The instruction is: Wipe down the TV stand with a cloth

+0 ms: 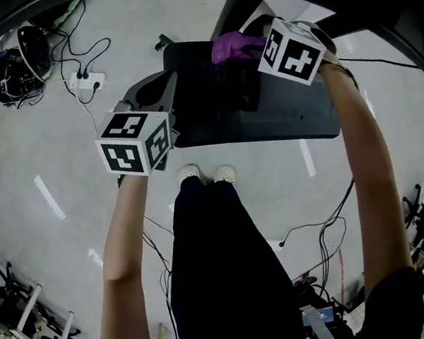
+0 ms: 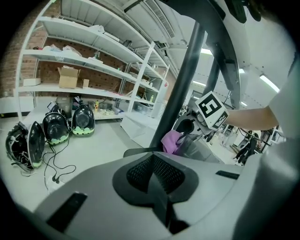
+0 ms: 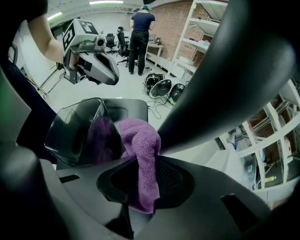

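Nearest: two bare forearms reaching forward and down, each ending in a marker cube; dark trousers and pale shoes (image 1: 205, 175) below.
Right tool (image 3: 140, 161): clamped on a fold of the purple cloth (image 3: 143, 136), with the rest bunched loose beyond the tips.
Left tool (image 2: 153, 157): pressed together with nothing between; held near the left corner of the stand's base, contact not clear.
TV stand (image 1: 282, 116): flat black base on the floor, dark pole (image 2: 185, 79) rising from it.
Cloth position: far side of the base, up against the foot of the pole.
Stage, as a guess: working around the pole's foot, with most of the base top yet to cover.
Risk one: only a narrow fold gripped, so a hard drag across the base could pull the cloth free.
Risk two: a push against the pole could shift or rock the stand, nothing visibly bracing it.
Risk three: cables (image 1: 324, 228) trailing beside the feet, a likely snag on a sidestep.
Surface: pale glossy floor (image 1: 66, 218), with a white power strip (image 1: 86, 82) to the left.
Room: white shelving (image 2: 84, 61) against brick, dark domed cases (image 2: 54, 126) beneath, one person (image 3: 140, 42) standing far off.
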Available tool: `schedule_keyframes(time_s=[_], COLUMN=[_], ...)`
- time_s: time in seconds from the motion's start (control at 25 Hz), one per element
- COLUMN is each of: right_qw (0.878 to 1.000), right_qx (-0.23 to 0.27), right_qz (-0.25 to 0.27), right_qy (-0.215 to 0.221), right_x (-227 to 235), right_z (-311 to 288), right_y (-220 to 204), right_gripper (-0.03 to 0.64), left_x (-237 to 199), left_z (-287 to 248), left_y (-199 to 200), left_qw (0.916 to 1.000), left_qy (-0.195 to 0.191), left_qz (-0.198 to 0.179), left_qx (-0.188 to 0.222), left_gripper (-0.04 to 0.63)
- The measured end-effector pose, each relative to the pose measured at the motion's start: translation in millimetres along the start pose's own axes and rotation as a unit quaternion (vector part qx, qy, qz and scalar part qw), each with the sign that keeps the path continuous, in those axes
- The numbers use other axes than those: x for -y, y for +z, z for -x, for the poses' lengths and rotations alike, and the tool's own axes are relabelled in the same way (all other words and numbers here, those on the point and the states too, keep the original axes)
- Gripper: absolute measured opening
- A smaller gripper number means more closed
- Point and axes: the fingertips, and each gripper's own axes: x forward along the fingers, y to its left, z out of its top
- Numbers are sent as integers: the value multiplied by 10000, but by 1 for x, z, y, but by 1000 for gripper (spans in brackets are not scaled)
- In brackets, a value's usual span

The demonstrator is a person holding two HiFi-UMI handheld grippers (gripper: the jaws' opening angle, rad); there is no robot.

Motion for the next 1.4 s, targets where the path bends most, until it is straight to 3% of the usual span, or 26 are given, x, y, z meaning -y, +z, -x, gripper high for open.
schedule_keyframes(time_s=[0.44, 0.8, 1.08, 1.4], right_qw=[9971, 9903, 9828, 9731], right_qx=[-372, -591, -647, -1056], right_qz=[-601, -1115, -1537, -1726], right_qy=[-291, -587, -792, -1103], right_x=[-3, -8, -13, -14], right_z=[11, 29, 47, 64], right_y=[-52, -123, -178, -243], right_gripper=[101, 101, 101, 101], left_x=[18, 41, 57, 63], left_z=[-14, -27, -31, -31], left_y=[-1, -15, -28, -44], left_qw=[9996, 9985, 9983, 9976], left_qy=[-113, -221, -210, -115], left_qz=[-220, -360, -261, -178], left_qx=[-134, -344, -477, -653], left_gripper=[6, 6, 6, 6])
